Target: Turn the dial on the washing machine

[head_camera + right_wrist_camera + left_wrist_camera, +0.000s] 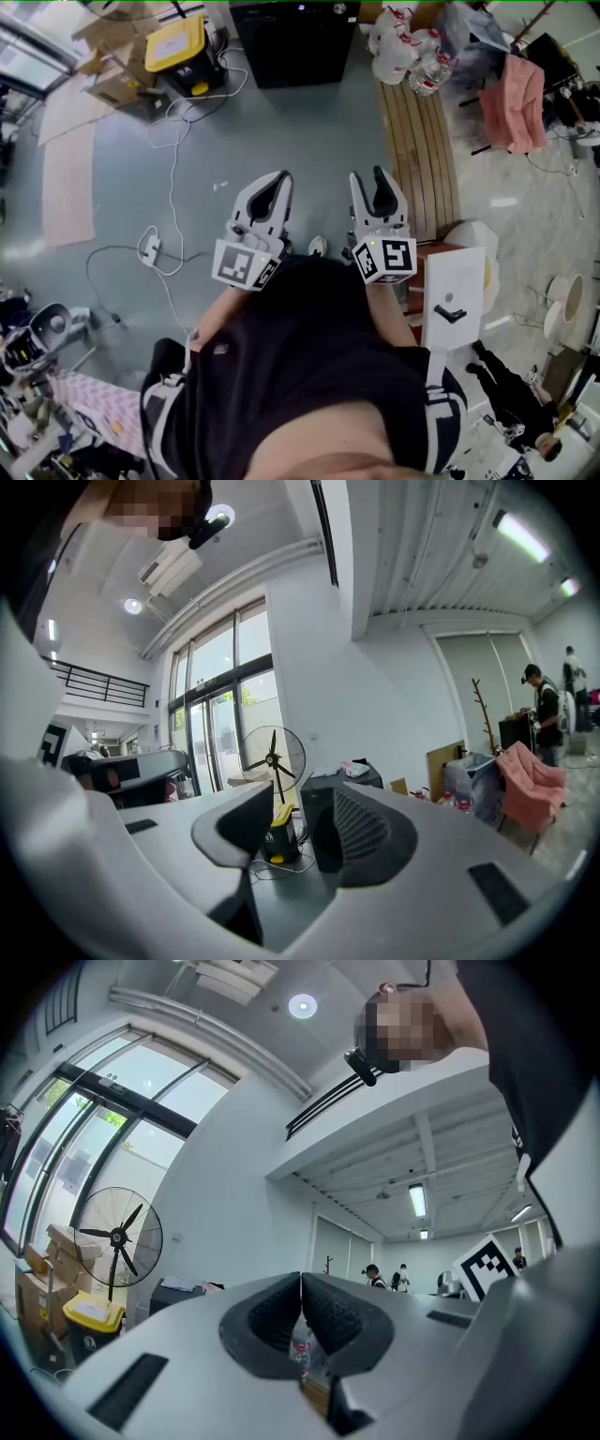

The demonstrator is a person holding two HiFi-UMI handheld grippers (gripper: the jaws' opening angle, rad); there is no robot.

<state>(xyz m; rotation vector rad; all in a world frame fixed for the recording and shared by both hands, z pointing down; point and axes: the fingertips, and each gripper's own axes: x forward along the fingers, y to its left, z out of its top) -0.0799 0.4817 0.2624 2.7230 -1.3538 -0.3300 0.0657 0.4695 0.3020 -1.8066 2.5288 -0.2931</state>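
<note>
No washing machine or dial can be made out in any view. I hold both grippers out in front of my body, above a grey floor. In the head view my left gripper [278,183] has its jaw tips together. The left gripper view confirms this: the left gripper [301,1279] is shut with nothing in it. My right gripper [367,180] stands beside it, jaws apart. In the right gripper view a clear gap shows in the right gripper [287,803], with nothing in it. A tall dark cabinet [293,42] stands straight ahead against the far wall.
A yellow-lidded black tote [178,52] and cardboard boxes [117,80] stand far left. A white cable with a power strip [150,248] trails over the floor. On the right are a wooden bench [419,155], bagged bottles [408,47] and a pink cloth [516,98]. A standing fan [117,1238] is by the windows.
</note>
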